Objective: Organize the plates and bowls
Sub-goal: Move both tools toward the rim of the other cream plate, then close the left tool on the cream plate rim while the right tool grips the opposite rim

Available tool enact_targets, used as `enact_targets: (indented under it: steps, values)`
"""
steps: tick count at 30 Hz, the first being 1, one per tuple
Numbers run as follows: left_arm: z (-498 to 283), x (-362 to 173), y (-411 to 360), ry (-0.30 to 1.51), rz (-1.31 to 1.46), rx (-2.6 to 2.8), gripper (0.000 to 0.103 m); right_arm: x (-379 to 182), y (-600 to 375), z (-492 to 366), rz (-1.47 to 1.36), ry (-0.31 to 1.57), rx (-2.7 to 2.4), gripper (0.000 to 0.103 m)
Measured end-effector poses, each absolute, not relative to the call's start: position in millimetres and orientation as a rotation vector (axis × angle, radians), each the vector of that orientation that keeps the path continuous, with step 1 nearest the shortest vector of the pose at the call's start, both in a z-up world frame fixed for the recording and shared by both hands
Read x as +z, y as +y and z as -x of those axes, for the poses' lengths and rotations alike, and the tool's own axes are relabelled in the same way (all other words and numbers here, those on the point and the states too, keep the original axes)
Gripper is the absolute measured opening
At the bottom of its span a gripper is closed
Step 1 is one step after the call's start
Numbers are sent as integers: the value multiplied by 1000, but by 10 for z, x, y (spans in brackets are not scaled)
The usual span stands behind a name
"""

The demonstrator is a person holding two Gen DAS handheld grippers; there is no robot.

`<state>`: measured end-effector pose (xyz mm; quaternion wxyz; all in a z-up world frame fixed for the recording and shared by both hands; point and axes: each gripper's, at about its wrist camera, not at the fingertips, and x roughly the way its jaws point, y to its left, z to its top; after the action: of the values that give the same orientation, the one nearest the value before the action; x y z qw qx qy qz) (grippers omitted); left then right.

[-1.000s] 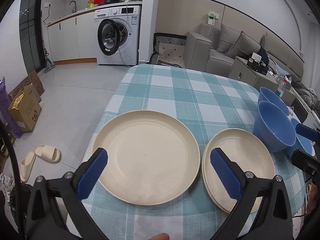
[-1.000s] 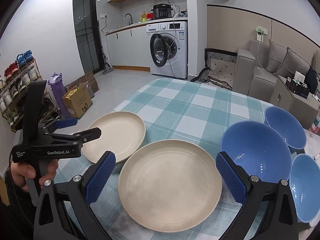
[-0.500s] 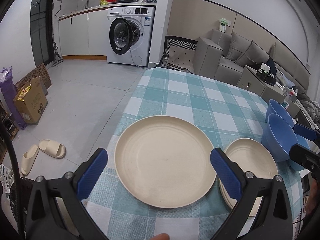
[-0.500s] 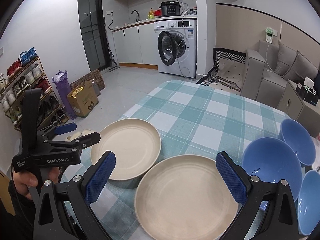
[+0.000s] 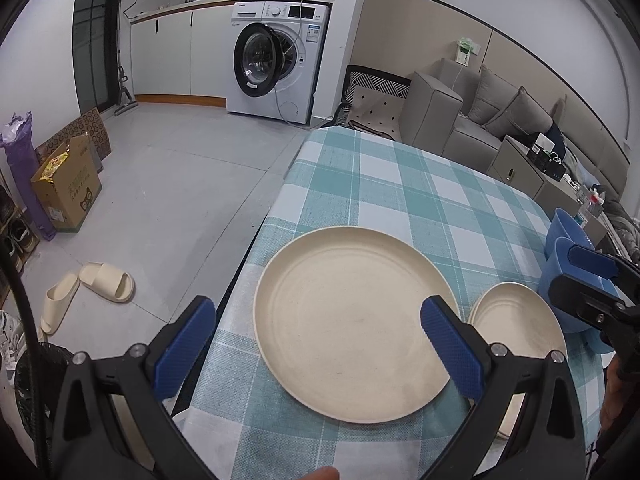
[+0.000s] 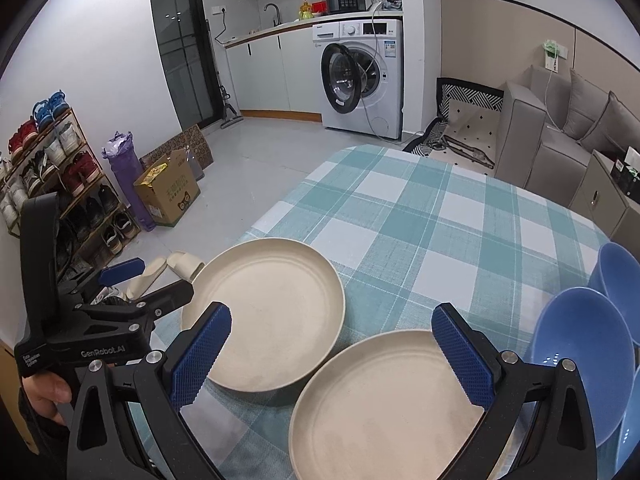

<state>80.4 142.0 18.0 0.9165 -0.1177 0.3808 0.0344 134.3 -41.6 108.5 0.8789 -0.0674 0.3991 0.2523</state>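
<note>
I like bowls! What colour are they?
The bowls are blue, clearest in the right wrist view.

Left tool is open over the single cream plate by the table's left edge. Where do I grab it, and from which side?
Take the round cream plate by its raised rim at the near-left arc, closest to the left tool, coming in low from the checked tablecloth's left edge. The plate lies flat, so one finger probably has to slip under the rim, the other inside it.

L gripper (image 5: 316, 340) open over cream plate (image 5: 352, 320) on checked tablecloth (image 5: 400, 192).
</note>
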Motion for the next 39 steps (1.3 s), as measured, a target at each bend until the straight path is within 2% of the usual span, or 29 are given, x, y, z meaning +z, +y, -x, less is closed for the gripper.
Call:
enact_targets:
  steps: [39]
  values:
    - [-1072,-426,1641,909,290,128,103,175,-37,-1935,139,1022,522,102]
